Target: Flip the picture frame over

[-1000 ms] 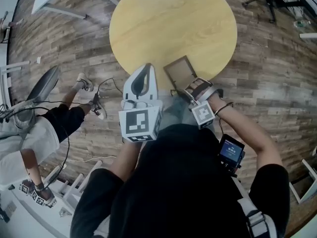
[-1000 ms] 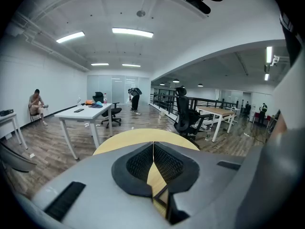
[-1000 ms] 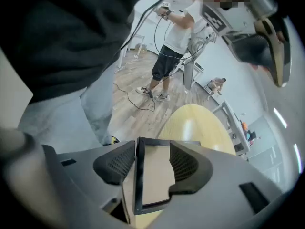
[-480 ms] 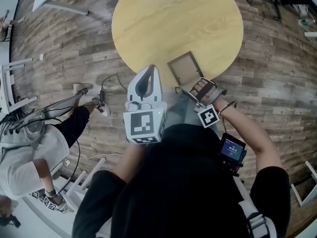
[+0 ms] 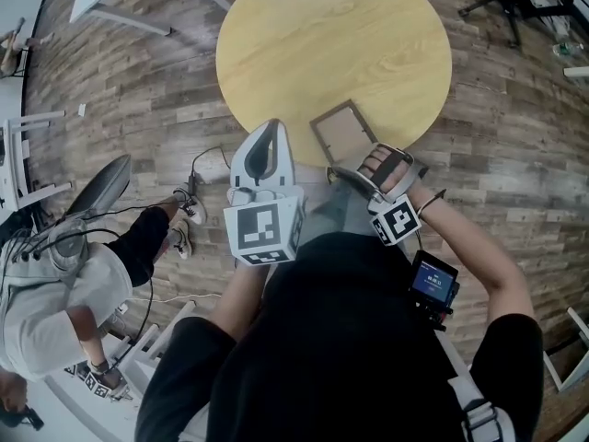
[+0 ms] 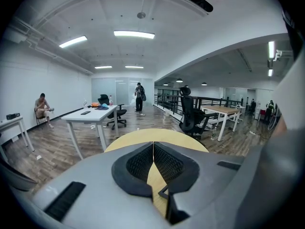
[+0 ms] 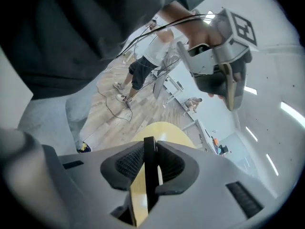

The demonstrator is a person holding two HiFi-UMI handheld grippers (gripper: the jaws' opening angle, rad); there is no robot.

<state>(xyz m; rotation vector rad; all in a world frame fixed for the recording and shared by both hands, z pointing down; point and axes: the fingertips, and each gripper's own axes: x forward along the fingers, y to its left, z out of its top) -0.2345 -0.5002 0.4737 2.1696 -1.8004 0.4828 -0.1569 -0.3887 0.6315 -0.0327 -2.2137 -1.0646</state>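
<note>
1. The wood-plank floor [image 5: 515,136] fills the room around everything else.
2. The round yellow table [image 5: 322,44] stands just ahead of the person who holds the grippers.
3. A second person [image 5: 55,284] sits at the left of the head view, well apart from the table.
4. The left gripper [image 5: 265,127] hangs over the table's near edge. In its own view its [image 6: 153,147] jaws are closed tip to tip with nothing between them.
5. The right gripper [image 5: 339,170] reaches to the table's near rim. Its [image 7: 150,144] jaws have just been closing, and they now pinch a thin dark edge of the picture frame.
6. The picture frame [image 5: 342,132] sits on the table close to the near rim, just right of the left gripper. Its near edge [image 7: 149,175] is clamped in the right gripper.
7. A small screen device [image 5: 433,282] is strapped to the right forearm.
</note>
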